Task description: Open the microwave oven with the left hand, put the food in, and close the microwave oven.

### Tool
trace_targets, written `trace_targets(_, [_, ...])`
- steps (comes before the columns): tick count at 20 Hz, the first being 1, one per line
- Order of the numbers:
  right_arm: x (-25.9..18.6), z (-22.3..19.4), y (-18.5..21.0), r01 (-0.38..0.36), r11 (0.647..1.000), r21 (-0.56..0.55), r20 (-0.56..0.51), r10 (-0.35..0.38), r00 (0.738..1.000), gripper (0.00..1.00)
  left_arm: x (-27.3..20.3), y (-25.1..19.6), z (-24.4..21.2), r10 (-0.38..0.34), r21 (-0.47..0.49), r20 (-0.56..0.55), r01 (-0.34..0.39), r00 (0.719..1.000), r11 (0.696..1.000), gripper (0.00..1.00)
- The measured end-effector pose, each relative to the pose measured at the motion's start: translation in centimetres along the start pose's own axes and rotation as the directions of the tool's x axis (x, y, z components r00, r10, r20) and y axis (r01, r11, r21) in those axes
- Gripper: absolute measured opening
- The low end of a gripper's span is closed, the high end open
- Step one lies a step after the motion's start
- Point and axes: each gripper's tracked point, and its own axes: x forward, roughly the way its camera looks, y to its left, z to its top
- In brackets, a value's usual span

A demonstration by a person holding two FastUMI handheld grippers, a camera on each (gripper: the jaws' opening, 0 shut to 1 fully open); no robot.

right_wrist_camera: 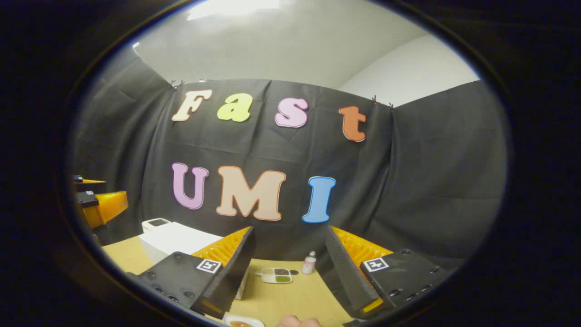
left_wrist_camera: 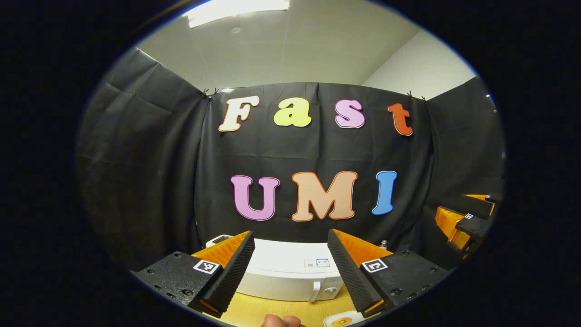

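The white box-shaped microwave oven [left_wrist_camera: 290,277] stands with its door closed on the light wooden surface [left_wrist_camera: 272,313], straight ahead of the left hand-held gripper [left_wrist_camera: 290,268] and framed between its two fingers, with its pale vertical handle [left_wrist_camera: 316,290] nearer the right-side finger. I judge this gripper is aimed so because the door must be opened first. Its fingers are wide apart and hold nothing. A small white plate with orange-brown food [left_wrist_camera: 342,321] lies just below, near its right finger, ready to go inside. The right hand-held gripper [right_wrist_camera: 288,268], also spread and empty, waits beside; ahead of it lie a divided snack tray [right_wrist_camera: 277,274] and a small bottle [right_wrist_camera: 309,263].
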Motion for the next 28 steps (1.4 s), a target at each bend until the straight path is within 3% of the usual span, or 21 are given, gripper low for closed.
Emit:
trace_targets(17, [1.5, -0.6, -1.0, 0.007, 0.999, 0.044, -0.023, -0.006, 1.0, 0.94, 1.7, -0.7, -0.9, 0.004, 0.014, -0.01, -0.004, 1.0, 1.0, 0.98])
trace_targets(24, [0.9, -0.1, -1.7, -0.005, 0.999, 0.032, -0.001, 0.006, 1.0, 0.94, 3.3, -2.1, -4.9, -0.016, -0.006, -0.088, 0.015, 0.996, 1.0, 0.98])
trace_targets(28, [0.6, 0.6, -2.0, -0.01, 1.0, 0.023, 0.021, 0.009, 1.0, 0.94, 4.3, -2.1, -8.7, 0.002, 0.039, -0.142, 0.003, 0.99, 0.999, 0.99])
